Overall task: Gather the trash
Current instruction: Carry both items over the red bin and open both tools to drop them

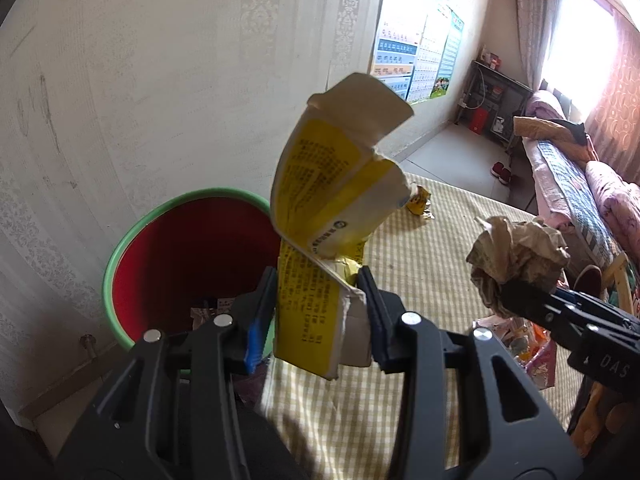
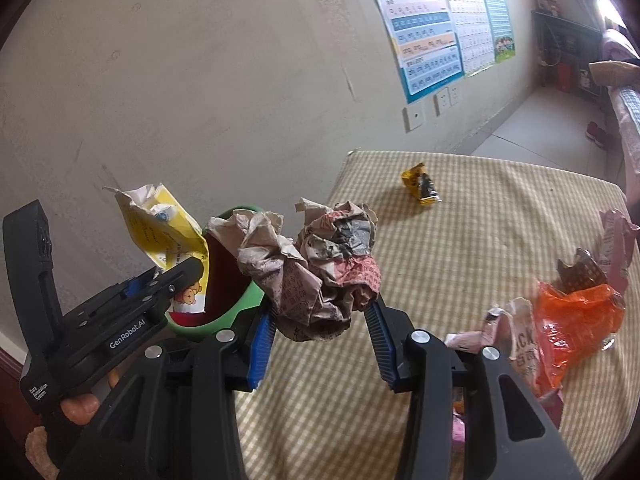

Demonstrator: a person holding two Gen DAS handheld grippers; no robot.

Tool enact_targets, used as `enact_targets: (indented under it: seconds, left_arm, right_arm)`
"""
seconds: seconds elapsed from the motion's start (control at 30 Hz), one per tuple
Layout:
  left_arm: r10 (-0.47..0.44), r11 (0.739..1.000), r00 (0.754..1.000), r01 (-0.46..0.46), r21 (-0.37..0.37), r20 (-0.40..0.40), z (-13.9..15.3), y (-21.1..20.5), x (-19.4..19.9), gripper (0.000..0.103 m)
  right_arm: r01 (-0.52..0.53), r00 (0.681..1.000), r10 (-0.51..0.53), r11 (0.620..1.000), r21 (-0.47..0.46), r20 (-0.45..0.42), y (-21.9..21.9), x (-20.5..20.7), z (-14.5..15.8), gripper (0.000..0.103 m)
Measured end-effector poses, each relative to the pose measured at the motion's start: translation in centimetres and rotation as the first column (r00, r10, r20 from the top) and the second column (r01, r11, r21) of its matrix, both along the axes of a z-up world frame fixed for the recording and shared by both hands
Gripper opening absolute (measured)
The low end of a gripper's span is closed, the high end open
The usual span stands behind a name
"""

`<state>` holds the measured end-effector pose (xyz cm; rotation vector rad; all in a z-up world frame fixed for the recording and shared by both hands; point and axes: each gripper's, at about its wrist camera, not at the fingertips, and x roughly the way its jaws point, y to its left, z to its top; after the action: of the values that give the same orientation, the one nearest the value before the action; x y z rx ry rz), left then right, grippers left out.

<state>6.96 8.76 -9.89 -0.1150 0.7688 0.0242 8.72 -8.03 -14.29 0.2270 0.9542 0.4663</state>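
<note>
My left gripper (image 1: 318,286) is shut on a torn yellow carton (image 1: 340,184), which stands bent above its jaws, near the rim of a green bin with a red inside (image 1: 176,256) beside the table. In the right wrist view the same left gripper (image 2: 180,272) holds the yellow carton (image 2: 160,228) over the green bin (image 2: 236,304). My right gripper (image 2: 320,320) is shut on a crumpled newspaper ball (image 2: 316,268), held above the table's left edge close to the bin. From the left wrist, the right gripper (image 1: 504,288) and the paper ball (image 1: 516,248) appear at the right.
A table with a checked yellow cloth (image 2: 480,240) carries a small yellow wrapper (image 2: 422,188), an orange plastic bag (image 2: 576,320) and pink wrappers (image 2: 616,240). The bin holds some trash at its bottom (image 1: 212,312). A wall with posters (image 2: 436,32) stands behind; a bed (image 1: 580,184) lies at the right.
</note>
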Motion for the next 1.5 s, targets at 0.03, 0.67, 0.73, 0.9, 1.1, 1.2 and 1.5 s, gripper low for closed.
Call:
enact_targets:
  seconds: [0.03,0.67,0.73,0.9,1.1,1.2,1.5]
  left_arm:
    - [0.004,1.0,1.0,-0.004,0.0,-0.001,-0.1,0.3,0.0,0.039]
    - [0.176,0.984,0.983,-0.174,0.041,-0.06,-2.0,9.0,-0.2,0.039]
    - [0.184,0.982,0.981,-0.182,0.044,-0.062,-2.1,9.6,0.1,0.039]
    - [0.202,0.979,0.977,-0.199,0.043,-0.073,-2.7,11.1,0.7,0.039]
    - [0.221,0.975,0.971,-0.218,0.042,-0.09,-3.5,12.5,1.6,0.039]
    - [0.232,0.973,0.968,-0.231,0.022,-0.095,-3.9,13.2,2.0,0.039]
    - [0.232,0.973,0.967,-0.231,0.024,-0.105,-4.3,13.3,2.8,0.039]
  right_arm:
    - [-0.009,1.0,0.009,1.0,-0.001,-0.003,0.4,0.1,-0.1,0.043]
    - [-0.16,0.983,0.165,0.985,0.062,-0.086,8.8,2.5,-1.5,0.043]
    - [-0.177,0.979,0.183,0.982,0.068,-0.093,10.1,2.7,-1.8,0.043]
    - [-0.2,0.97,0.209,0.976,0.083,-0.127,12.5,3.9,-2.8,0.043]
    - [-0.188,0.965,0.202,0.978,0.096,-0.169,13.9,5.6,-4.3,0.043]
    - [-0.187,0.964,0.202,0.978,0.095,-0.176,14.2,6.5,-4.7,0.043]
    - [-0.195,0.962,0.21,0.976,0.095,-0.176,15.7,7.7,-5.0,0.043]
